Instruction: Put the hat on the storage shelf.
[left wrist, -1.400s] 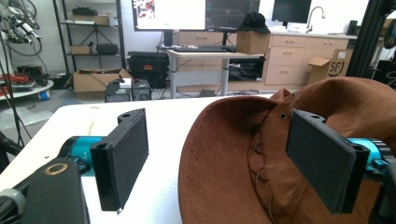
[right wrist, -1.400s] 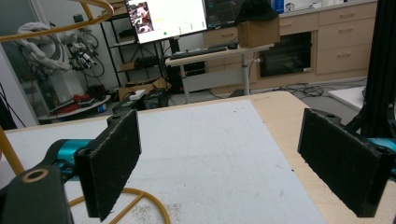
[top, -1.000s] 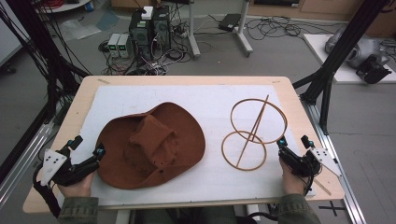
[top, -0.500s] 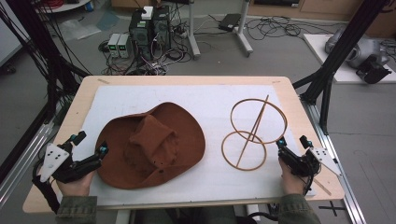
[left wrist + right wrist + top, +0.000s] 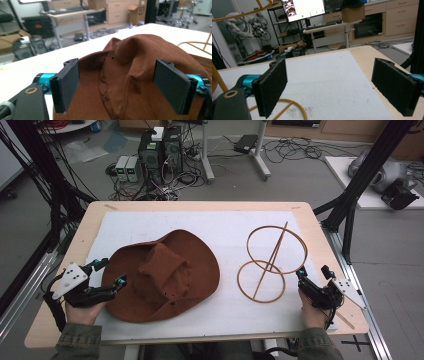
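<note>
Brown felt, soft and floppy by the look of it: the hat (image 5: 162, 277) lies crown-up on the white sheet (image 5: 220, 227) that covers the bench (image 5: 200, 206), in its left half, with the brim rolled up along the 12 o'clock and 3 o'clock edges. I judge it light and limp, so it will sag and fold when lifted by one edge; it is not fragile, and the nap should grip well against foam pads. The best hold seems to be the brim at 9 o'clock, where it lies nearest the left tongs (image 5: 111, 273), or a pinch on the ridge of the crown.

The hat's long axis runs roughly from 8 o'clock to 2 o'clock across the bench, and the creased crown follows the same line (the dents and small eyelets show plainly in the left gripper view).

The left tongs stand wide, jaws apart on either side of the brim's edge, not yet closed on it (image 5: 117, 82). The right tongs (image 5: 312, 275) are also spread wide and hold nothing, resting at 4 o'clock just beside the lower ring of a wooden hoop stand (image 5: 272, 262), which is well apart from the hat.
</note>
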The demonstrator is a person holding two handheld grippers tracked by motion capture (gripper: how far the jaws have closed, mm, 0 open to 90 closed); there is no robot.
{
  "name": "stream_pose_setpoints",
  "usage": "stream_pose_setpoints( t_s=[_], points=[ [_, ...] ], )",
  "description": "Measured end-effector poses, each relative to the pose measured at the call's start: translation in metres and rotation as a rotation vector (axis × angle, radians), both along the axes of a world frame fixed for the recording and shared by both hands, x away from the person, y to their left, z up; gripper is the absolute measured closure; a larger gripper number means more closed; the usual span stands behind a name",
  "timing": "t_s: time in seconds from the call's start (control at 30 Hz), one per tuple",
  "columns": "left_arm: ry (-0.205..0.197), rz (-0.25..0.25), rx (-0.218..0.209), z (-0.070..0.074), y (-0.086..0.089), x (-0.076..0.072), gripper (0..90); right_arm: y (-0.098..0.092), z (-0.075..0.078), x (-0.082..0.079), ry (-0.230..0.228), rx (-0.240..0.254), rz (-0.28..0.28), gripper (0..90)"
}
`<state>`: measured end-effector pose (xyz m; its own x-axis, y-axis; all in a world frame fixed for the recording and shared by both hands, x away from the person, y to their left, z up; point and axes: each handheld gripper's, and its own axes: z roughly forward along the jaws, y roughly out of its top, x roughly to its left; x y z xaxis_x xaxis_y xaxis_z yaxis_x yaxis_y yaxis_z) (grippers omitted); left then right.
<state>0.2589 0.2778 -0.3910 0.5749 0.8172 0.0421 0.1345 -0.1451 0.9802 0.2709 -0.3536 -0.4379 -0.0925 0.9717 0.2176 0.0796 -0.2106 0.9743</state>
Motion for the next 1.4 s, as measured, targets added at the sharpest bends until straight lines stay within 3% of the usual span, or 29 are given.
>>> stream_pose_setpoints(
  t_s=[0.2,0.43,0.63,0.93,1.2,1.4],
  points=[
    [0.017,-0.036,0.028,0.005,-0.011,0.015,21.9,0.0,0.0,0.0,0.002,-0.003,0.003,12.5],
    [0.038,-0.076,0.03,0.009,-0.016,0.022,21.8,0.0,0.0,0.0,-0.002,-0.005,0.004,12.4],
    [0.095,-0.111,0.083,0.005,-0.02,0.03,21.9,0.0,0.0,0.001,-0.002,-0.013,0.009,12.4],
    [0.179,-0.207,0.118,-0.004,-0.031,0.04,21.8,0.0,0.0,0.001,-0.001,-0.009,0.007,12.4],
    [0.278,-0.278,0.122,-0.016,-0.039,0.054,21.7,0.001,0.0,0.001,0.003,-0.011,0.011,12.4],
    [0.296,-0.283,0.121,-0.022,-0.043,0.061,22.0,0.001,0.0,0.001,-0.002,-0.019,0.014,12.5]
  ],
)
